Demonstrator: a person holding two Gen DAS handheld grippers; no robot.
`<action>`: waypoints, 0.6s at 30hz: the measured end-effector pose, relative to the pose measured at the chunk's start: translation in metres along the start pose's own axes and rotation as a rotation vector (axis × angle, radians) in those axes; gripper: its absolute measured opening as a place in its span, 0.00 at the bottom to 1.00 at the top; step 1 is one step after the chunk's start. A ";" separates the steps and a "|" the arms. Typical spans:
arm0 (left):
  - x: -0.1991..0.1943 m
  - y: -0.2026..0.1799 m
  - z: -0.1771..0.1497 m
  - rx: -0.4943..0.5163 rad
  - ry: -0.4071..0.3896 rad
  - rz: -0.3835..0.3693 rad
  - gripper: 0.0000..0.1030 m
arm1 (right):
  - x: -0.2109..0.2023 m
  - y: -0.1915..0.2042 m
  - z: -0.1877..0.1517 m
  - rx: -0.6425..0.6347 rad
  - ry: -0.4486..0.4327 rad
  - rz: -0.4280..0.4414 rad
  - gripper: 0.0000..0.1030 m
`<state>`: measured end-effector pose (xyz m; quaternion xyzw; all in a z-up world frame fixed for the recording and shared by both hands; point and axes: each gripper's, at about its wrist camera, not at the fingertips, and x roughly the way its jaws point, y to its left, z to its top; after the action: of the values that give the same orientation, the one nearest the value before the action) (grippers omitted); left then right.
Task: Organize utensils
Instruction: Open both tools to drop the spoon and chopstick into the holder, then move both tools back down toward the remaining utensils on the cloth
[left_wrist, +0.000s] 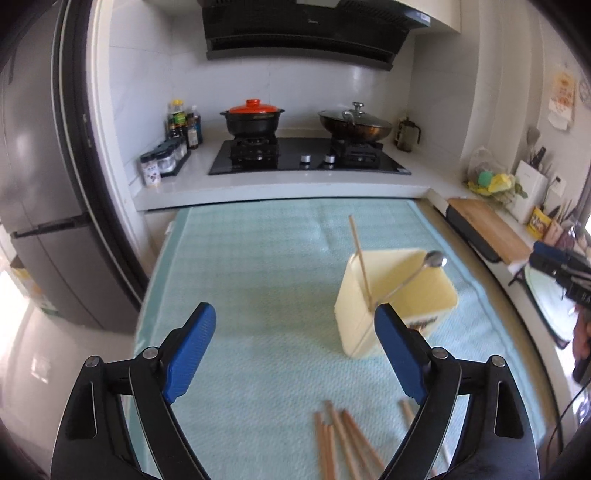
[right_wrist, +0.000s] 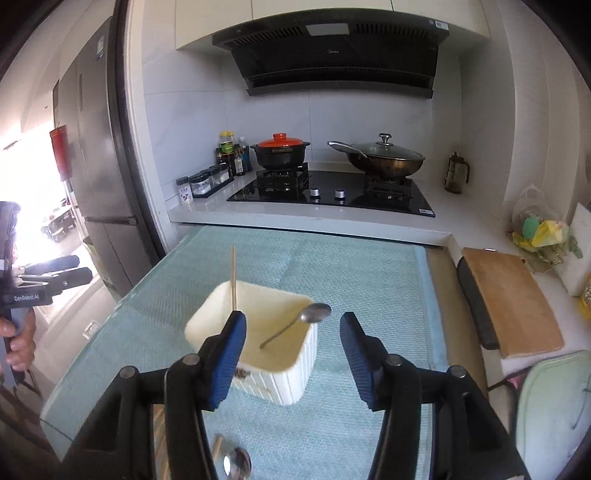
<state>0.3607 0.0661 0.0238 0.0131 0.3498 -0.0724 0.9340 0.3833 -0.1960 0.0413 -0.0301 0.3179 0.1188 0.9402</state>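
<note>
One chopstick, one spoon binned

1 chopstick and 1 spoon in 1 bin.

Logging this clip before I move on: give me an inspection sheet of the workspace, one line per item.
Surface: light green mat covering the worktop.
Job's things: cream utensil box on the mat, holding one chopstick standing upright and one spoon leaning on the rim; loose chopsticks and a second spoon lie on the mat nearer the cameras.
Clutter: nothing seen on the mat.
Grippers: left gripper open, empty; right gripper open, empty.
Cables: dark cable at the right edge of the left wrist view.
Surroundings: gas hob, orange-lidded pot, lidded wok, cutting board.
</note>
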 end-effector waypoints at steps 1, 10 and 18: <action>-0.012 0.004 -0.013 0.020 0.008 0.017 0.89 | -0.014 0.002 -0.009 -0.016 -0.002 -0.008 0.53; -0.059 0.011 -0.151 0.016 0.065 0.070 0.91 | -0.090 0.034 -0.122 -0.121 -0.019 -0.112 0.53; -0.016 -0.009 -0.240 -0.112 0.118 0.034 0.91 | -0.090 0.081 -0.244 -0.063 -0.022 -0.128 0.53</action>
<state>0.1912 0.0773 -0.1469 -0.0292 0.4075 -0.0361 0.9120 0.1498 -0.1681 -0.0969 -0.0787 0.3012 0.0687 0.9478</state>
